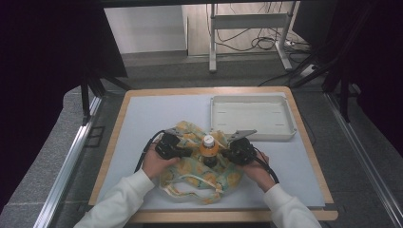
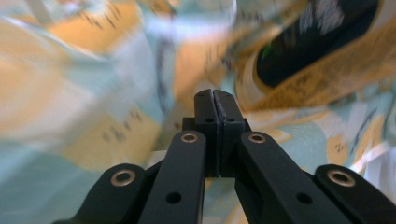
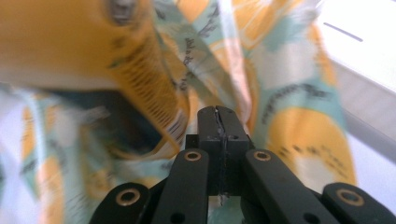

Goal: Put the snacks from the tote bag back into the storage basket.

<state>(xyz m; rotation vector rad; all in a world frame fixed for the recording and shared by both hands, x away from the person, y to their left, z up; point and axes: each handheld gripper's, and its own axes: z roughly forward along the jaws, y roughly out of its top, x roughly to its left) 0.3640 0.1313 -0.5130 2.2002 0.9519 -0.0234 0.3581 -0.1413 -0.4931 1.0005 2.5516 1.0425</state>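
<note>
A cloth bag (image 1: 199,176) printed in orange, teal and white lies crumpled at the table's front middle. A bottle (image 1: 208,145) with a white cap and orange label stands in its folds. My left gripper (image 1: 188,153) reaches in from the bottle's left and my right gripper (image 1: 224,154) from its right. In the left gripper view the jaws (image 2: 214,95) are shut, tips close to the cloth (image 2: 93,93), with the bottle's dark and orange label (image 2: 317,42) blurred beyond. The right gripper view shows shut jaws (image 3: 217,112) against the cloth (image 3: 289,84), beside the orange label (image 3: 70,42).
A shallow white tray (image 1: 254,136) sits at the back right of the pale mat (image 1: 152,118), just behind my right gripper; its rim (image 3: 369,112) appears at the right of the right gripper view. Wooden table edges frame the mat. A metal stand and cables are on the floor beyond.
</note>
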